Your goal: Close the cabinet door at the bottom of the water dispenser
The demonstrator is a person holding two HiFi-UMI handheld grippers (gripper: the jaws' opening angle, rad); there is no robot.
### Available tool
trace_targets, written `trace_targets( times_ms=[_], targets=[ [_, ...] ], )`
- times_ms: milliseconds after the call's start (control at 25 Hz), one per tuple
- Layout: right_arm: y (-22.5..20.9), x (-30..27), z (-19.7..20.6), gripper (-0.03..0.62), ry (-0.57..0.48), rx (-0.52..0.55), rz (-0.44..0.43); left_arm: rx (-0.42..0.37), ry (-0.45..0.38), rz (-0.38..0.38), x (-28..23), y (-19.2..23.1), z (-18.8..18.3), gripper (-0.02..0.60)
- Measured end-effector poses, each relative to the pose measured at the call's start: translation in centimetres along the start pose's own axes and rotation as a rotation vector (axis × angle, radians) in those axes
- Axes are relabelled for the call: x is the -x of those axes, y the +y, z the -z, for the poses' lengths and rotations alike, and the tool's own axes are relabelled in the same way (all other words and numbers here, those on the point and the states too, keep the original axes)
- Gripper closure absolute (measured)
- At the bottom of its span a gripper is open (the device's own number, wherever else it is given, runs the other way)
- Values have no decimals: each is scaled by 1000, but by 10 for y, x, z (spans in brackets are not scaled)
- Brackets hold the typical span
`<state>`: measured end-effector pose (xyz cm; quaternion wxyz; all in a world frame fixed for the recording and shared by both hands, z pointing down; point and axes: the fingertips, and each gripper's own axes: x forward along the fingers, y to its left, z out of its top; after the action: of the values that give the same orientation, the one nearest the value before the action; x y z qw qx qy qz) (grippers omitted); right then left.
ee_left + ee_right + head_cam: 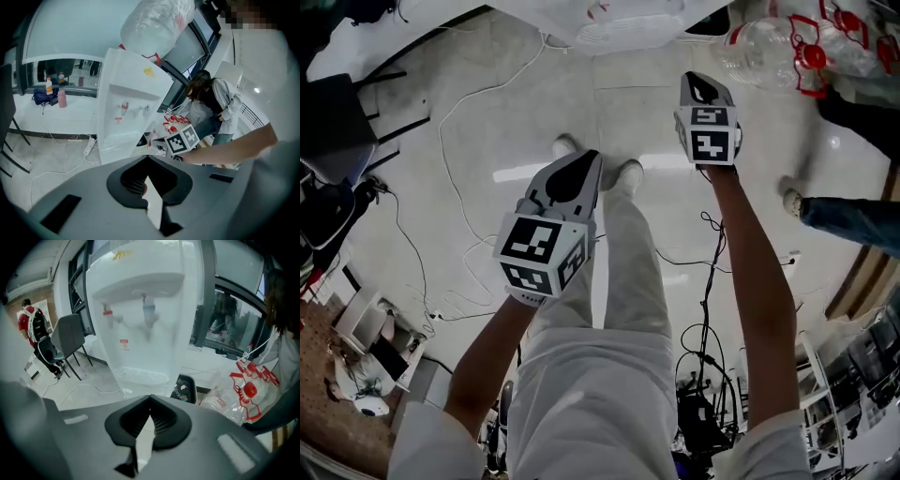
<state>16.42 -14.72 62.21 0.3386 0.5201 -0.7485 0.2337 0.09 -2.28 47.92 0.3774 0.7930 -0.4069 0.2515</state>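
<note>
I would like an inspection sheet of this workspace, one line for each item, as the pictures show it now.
Surface: pale glossy tiled floor; no table seen.
Job's things: white water dispenser stands upright; its bottom cabinet door is not clearly shown, open or closed cannot be told.
Clutter: bag of empty bottles with red caps beside the dispenser; grey chair.
Grippers: left tool shut, empty; right tool shut, empty; neither touches the dispenser.
Cables: white cable and black cable loose on the floor; power strip.
Surroundings: a second person stands near the dispenser; windows behind.
</note>
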Motion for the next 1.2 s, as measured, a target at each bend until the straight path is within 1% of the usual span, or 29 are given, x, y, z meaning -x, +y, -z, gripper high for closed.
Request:
trace_targets(
  times_ms=[200, 280, 440, 560, 720, 840, 960, 1200],
  targets=[
    [18, 56, -5, 583, -6, -57, -60, -15, -35, -4, 34, -21, -18, 580],
    [28, 78, -6, 583, -13, -55, -77, -20, -50, -8, 47, -27, -25, 580],
    [47, 122, -21, 583, -68, -65, -113, -36, -89, -9, 71, -41, -43, 580],
    [56, 156, -33, 583, -98, -65, -117, -40, -117, -5, 91, -51, -57, 580],
    [66, 200, -65, 583, -168, -76, -123, -42, -161, 8, 119, -64, -75, 580],
    [71, 236, -83, 583, -204, -53, -134, -46, -196, 19, 144, -77, -88, 580],
    [75, 273, -108, 583, -267, -26, -135, -57, -238, 24, 169, -86, -101, 580],
    [83, 344, -150, 583, -385, -20, -126, -53, -305, 27, 214, -99, -115, 580]
  ],
)
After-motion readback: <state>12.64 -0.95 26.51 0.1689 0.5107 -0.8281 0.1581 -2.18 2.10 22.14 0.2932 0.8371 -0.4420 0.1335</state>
